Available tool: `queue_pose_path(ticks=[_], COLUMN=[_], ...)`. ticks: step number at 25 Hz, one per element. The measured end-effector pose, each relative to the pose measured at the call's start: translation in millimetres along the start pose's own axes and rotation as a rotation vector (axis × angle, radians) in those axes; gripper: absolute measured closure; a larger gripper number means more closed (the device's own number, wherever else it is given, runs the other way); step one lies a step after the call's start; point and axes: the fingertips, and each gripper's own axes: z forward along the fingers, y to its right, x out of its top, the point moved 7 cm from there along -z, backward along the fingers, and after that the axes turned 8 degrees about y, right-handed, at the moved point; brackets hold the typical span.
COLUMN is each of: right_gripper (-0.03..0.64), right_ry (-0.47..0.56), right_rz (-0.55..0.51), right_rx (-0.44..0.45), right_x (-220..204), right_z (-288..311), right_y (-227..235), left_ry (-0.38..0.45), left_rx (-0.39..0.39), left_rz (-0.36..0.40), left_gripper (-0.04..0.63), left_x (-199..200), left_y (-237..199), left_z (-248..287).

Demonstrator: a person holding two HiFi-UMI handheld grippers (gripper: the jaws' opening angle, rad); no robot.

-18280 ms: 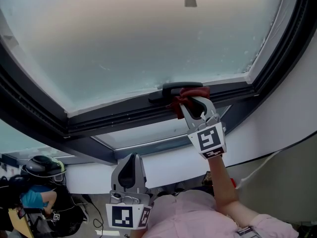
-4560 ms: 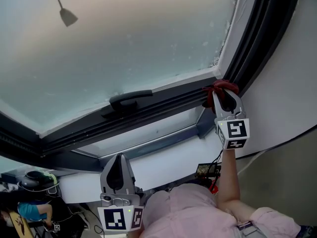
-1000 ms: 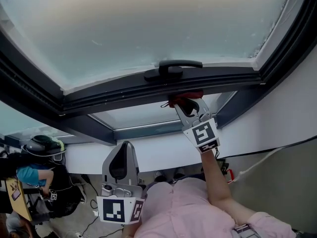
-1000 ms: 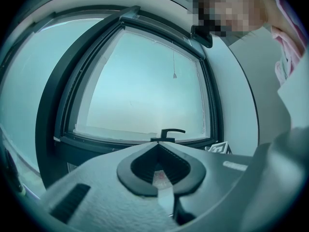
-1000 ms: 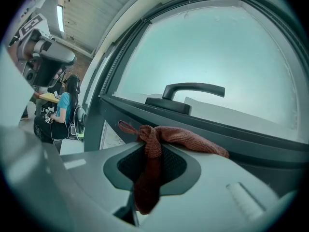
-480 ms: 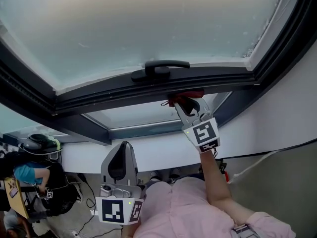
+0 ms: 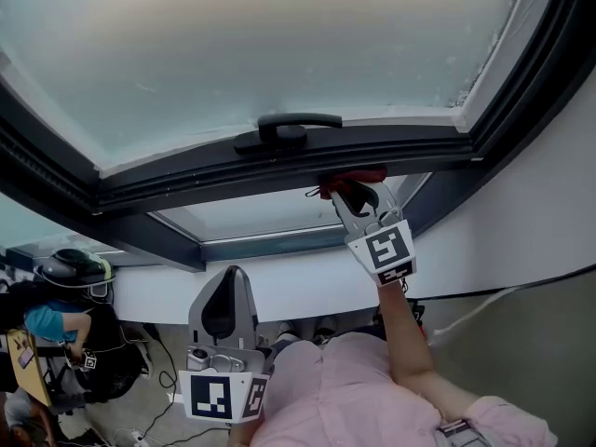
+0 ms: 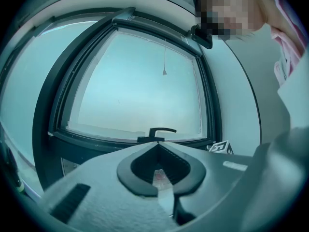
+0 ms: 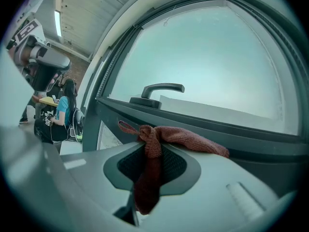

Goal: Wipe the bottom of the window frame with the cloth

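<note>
On my feed I see the window frame bottom rail carrying the handle, with the red cloth bunched against it just right of that.

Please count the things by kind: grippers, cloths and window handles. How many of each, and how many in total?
Grippers: 2 (left gripper, right gripper)
Cloths: 1 (red cloth)
Window handles: 1 (black handle)
Total: 4

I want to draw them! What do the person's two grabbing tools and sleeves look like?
Both are pale grey plastic with a dark ribbed lining inside pointed jaws. The left tool and the right tool each carry a white cube printed with black square markers. The person wears a pink shirt.
</note>
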Motion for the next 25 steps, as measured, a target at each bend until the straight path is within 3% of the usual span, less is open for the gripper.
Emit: queue_pose_path(ticks=[25], right_gripper=[0.541], right_ry=[-0.018], right_rz=[0.029], right_rx=[-0.111], right_x=[-15.2], right_z=[-38.9], right_y=[52.5], left_ry=[-0.004], left_rx=[-0.016], left_rz=[-0.001], left_gripper=[0.601], left_x=[-7.0], left_y=[25.6], left_z=[8.0])
